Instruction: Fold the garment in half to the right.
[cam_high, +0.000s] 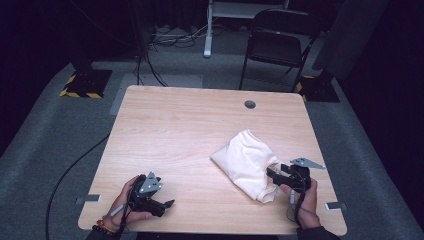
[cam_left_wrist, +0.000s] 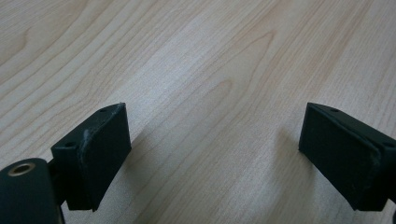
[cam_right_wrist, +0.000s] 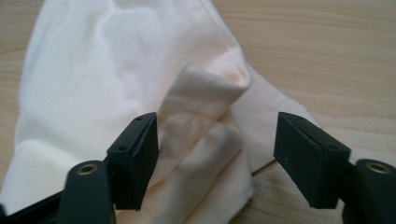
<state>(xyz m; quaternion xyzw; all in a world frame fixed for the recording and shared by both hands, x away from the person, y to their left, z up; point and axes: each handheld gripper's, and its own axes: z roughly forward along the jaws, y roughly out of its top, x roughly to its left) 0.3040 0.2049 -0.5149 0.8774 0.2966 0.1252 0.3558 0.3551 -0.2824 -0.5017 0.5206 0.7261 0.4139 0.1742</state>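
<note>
- We are working on the cream-white folded cotton garment (cam_high: 247, 162), which lies bunched on the pale wooden table (cam_high: 175, 130), in its right half and nearer the front edge than the back.
- Our right gripper (cam_high: 274, 175) sits at the cloth's right-hand side with its jaws spread apart and nothing pinched yet; in the right gripper view a doubled, hemmed flap (cam_right_wrist: 201, 107) of the garment stands up between them.
- Our left gripper (cam_high: 169, 203) rests near the front left corner, well apart from the cloth, jaws released over bare wood (cam_left_wrist: 205, 93).
- We judge the garment light, soft and limp: it will sag and unfold when lifted, and a single layer may slip from the pads.
- We think the best hold is on that thick hemmed fold, where several layers stack, rather than on the smooth flat panel.
- It is not fragile, so we can close firmly.
</note>
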